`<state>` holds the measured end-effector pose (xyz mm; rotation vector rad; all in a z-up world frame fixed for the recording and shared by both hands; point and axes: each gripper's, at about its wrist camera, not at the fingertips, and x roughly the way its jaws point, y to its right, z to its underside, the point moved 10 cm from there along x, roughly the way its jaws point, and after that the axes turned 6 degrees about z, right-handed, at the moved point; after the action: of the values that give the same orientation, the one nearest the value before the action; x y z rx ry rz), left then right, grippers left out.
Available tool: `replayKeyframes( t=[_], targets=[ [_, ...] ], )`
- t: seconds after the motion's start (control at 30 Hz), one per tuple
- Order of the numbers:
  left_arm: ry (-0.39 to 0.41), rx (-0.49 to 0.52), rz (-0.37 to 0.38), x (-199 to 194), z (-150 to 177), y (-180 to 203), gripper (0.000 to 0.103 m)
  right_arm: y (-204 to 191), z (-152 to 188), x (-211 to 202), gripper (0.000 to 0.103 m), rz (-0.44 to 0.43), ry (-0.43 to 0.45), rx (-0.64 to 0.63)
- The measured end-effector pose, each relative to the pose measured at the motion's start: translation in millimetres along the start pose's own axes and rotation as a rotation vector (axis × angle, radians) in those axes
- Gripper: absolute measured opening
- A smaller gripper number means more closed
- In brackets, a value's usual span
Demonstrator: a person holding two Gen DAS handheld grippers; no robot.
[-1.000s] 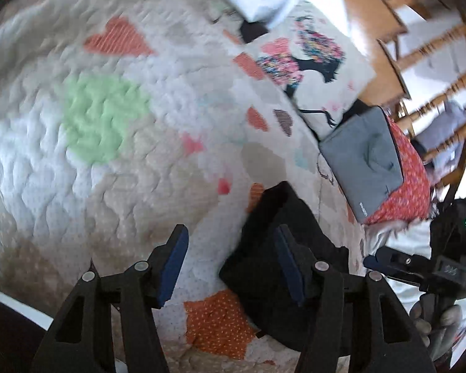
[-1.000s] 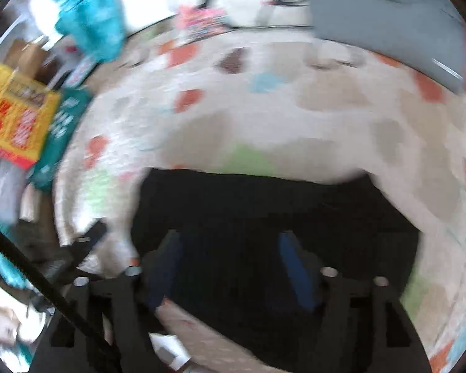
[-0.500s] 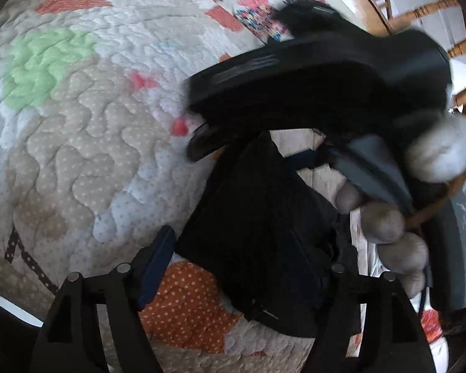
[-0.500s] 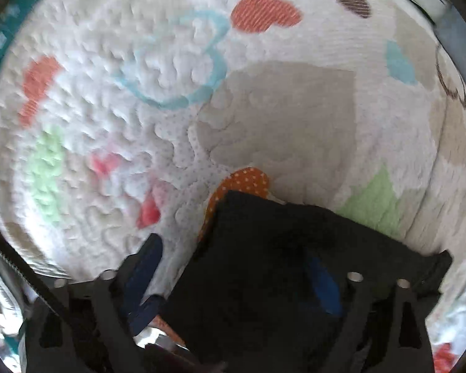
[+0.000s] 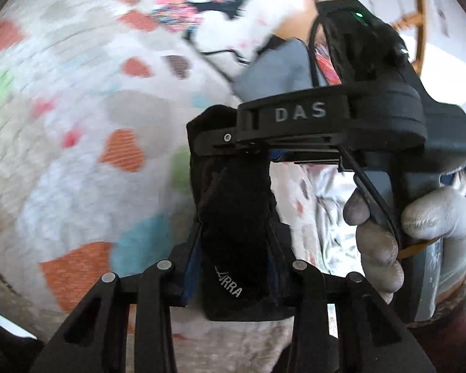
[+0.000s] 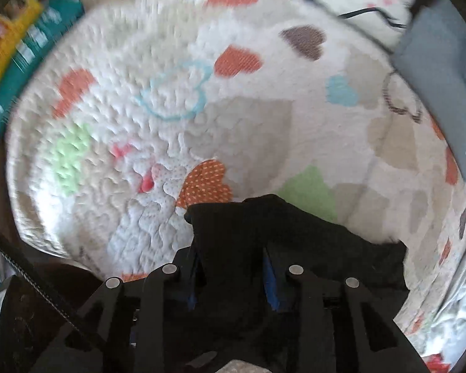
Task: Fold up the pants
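The black pants point(image 5: 236, 217) are bunched and lifted off the heart-patterned quilt point(image 5: 62, 171). My left gripper point(image 5: 233, 258) is shut on a fold of them, white lettering showing near the jaws. My right gripper point(image 6: 231, 267) is shut on another part of the pants point(image 6: 295, 236), which hang to its right. In the left wrist view the right gripper's body point(image 5: 341, 124) sits close above and right, held by a grey-gloved hand point(image 5: 404, 217), its jaws pinching the pants' upper edge.
A grey bag point(image 6: 444, 71) and a floral pillow point(image 5: 217, 6) lie at the far side of the quilt point(image 6: 171, 93). Teal and yellow packages point(image 6: 15, 46) lie off its left edge. A wooden chair point(image 5: 413, 15) stands beyond.
Both grippers went from open around the pants to shut on them. The pants have been lifted off the quilt, and the two grippers have come close together.
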<state>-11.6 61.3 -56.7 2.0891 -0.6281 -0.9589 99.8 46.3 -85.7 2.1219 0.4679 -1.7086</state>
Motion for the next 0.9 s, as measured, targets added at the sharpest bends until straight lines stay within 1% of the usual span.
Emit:
replayKeyframes(
  t=[0.1, 0.17, 0.23, 0.27, 0.3, 0.37, 0.43, 0.47, 0.5, 0.53, 0.6, 0.67, 0.73, 0.8, 0.83, 0.9],
  targets=[
    [-0.041, 0.085, 0.002, 20, 10, 39, 0.035, 36, 15, -28, 0.035, -0.047, 0.071, 0.089],
    [-0.074, 0.137, -0.001, 40, 19, 61, 0.035, 72, 29, -35, 0.035, -0.083, 0.110, 0.168],
    [-0.123, 0.191, -0.013, 62, 36, 79, 0.035, 106, 45, -39, 0.035, -0.118, 0.139, 0.247],
    [-0.144, 0.202, -0.017, 65, 42, 79, 0.036, 124, 56, -37, 0.035, -0.138, 0.143, 0.290],
    [-0.181, 0.219, -0.026, 76, 54, 84, 0.037, 136, 66, -29, 0.035, -0.160, 0.144, 0.330],
    [-0.215, 0.240, -0.037, 89, 61, 88, 0.039, 162, 92, -14, 0.035, -0.205, 0.139, 0.410],
    [-0.247, 0.251, -0.023, 87, 74, 91, 0.039, 184, 111, 2, 0.035, -0.246, 0.138, 0.482],
    [-0.267, 0.248, -0.003, 83, 79, 93, 0.039, 190, 117, 9, 0.035, -0.259, 0.137, 0.507],
    [-0.280, 0.244, 0.012, 81, 85, 98, 0.039, 200, 124, 16, 0.033, -0.260, 0.138, 0.535],
    [-0.284, 0.245, 0.025, 76, 88, 102, 0.039, 214, 132, 28, 0.029, -0.225, 0.135, 0.562],
    [-0.277, 0.252, 0.048, 63, 85, 106, 0.039, 229, 140, 38, 0.029, -0.222, 0.144, 0.596],
    [-0.250, 0.249, 0.041, 57, 74, 108, 0.039, 246, 148, 44, 0.030, -0.230, 0.156, 0.644],
    [-0.220, 0.227, 0.016, 52, 61, 103, 0.040, 259, 153, 40, 0.030, -0.206, 0.173, 0.670],
    [-0.202, 0.196, -0.022, 64, 48, 88, 0.040, 269, 156, 28, 0.030, -0.172, 0.215, 0.689],
    [-0.206, 0.189, -0.024, 73, 45, 85, 0.040, 270, 156, 21, 0.030, -0.166, 0.237, 0.693],
    [-0.249, 0.186, -0.046, 92, 53, 76, 0.040, 268, 157, 5, 0.030, -0.180, 0.290, 0.700]
  ],
)
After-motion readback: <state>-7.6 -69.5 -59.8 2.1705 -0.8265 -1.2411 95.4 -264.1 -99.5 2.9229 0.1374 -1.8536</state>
